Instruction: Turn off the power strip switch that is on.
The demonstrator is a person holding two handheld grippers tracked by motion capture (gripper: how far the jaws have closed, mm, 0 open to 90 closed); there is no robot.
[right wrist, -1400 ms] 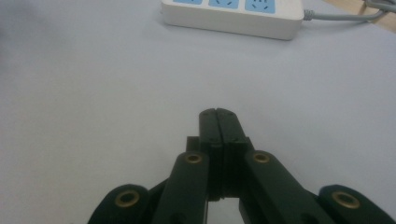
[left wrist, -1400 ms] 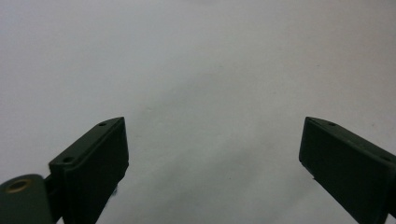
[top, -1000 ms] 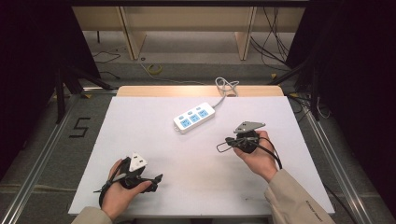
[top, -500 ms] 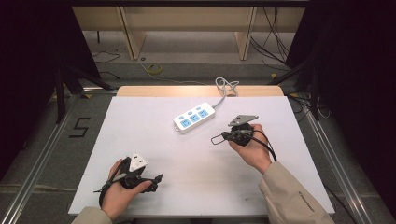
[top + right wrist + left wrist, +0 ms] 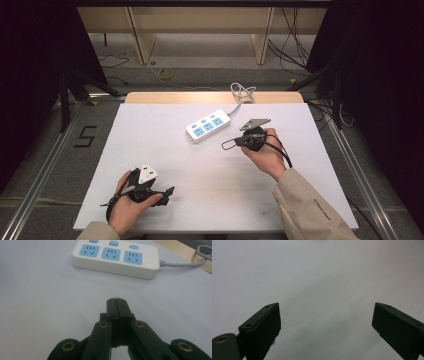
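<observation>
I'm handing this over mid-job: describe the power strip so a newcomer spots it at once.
Start at the white table and look toward its far edge, past the middle. There lies the power strip, a white bar set at a slant, just ahead of the right gripper, whose fingers are shut and apart from it. Three blue sockets in a row and a grey cord trailing off the far edge mark it out.

Your power strip (image 5: 208,126): white, three blue sockets, lying flat and slanted, just ahead of your right gripper (image 5: 226,145), untouched.
</observation>
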